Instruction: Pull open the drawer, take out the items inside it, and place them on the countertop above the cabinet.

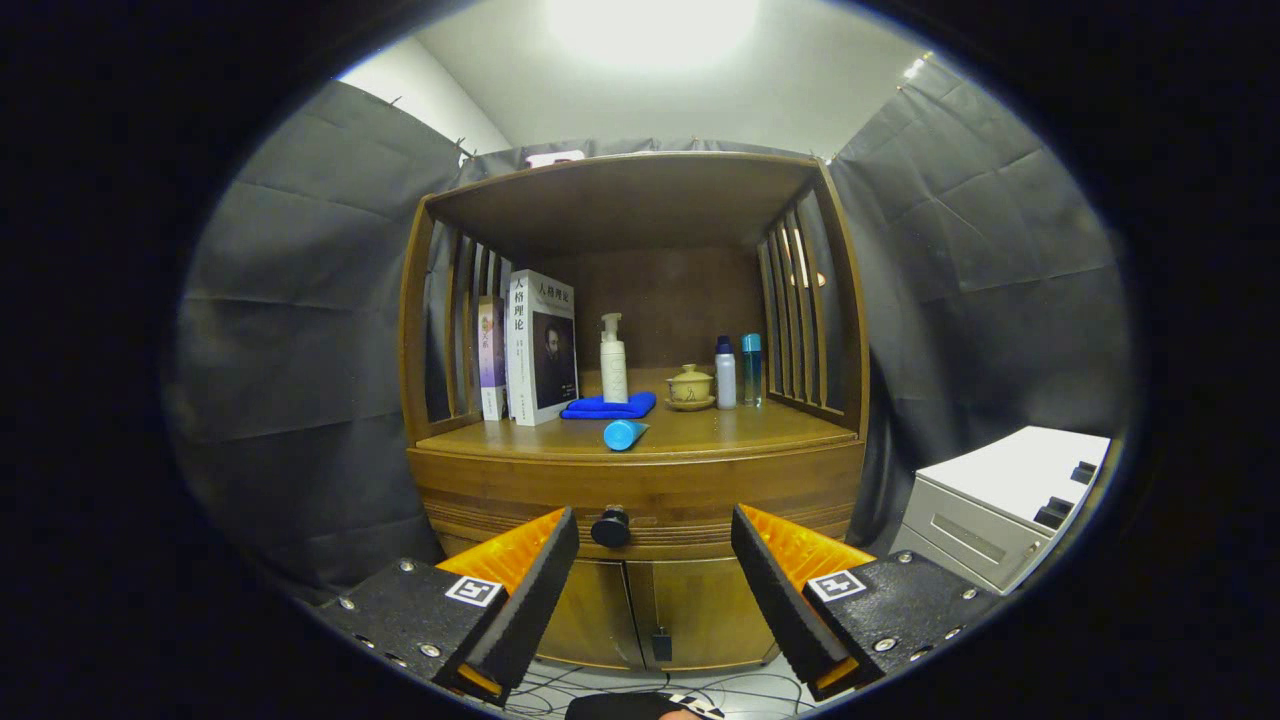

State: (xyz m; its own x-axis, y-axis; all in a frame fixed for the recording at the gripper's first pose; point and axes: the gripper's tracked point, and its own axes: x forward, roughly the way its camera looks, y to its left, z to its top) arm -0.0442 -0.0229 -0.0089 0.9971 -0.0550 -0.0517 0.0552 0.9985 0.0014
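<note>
A wooden cabinet (640,480) stands straight ahead of me. Its drawer (700,505) is pushed in, with a dark round knob (610,527) on its front. My gripper (655,535) is open, and the knob sits just ahead of the fingers, nearer the left one, untouched. The countertop (720,428) above the drawer carries a light blue tube (625,434) lying near its front edge, a folded blue cloth (608,407), a white pump bottle (613,360), a small lidded tea cup (690,386) and two small bottles (737,372). What is inside the drawer is hidden.
Books (535,345) stand upright at the countertop's left, against slatted sides. Two lower cabinet doors (650,610) sit beneath the drawer. A white-topped grey unit (1000,500) stands to the right. Cables (600,690) lie on the floor below.
</note>
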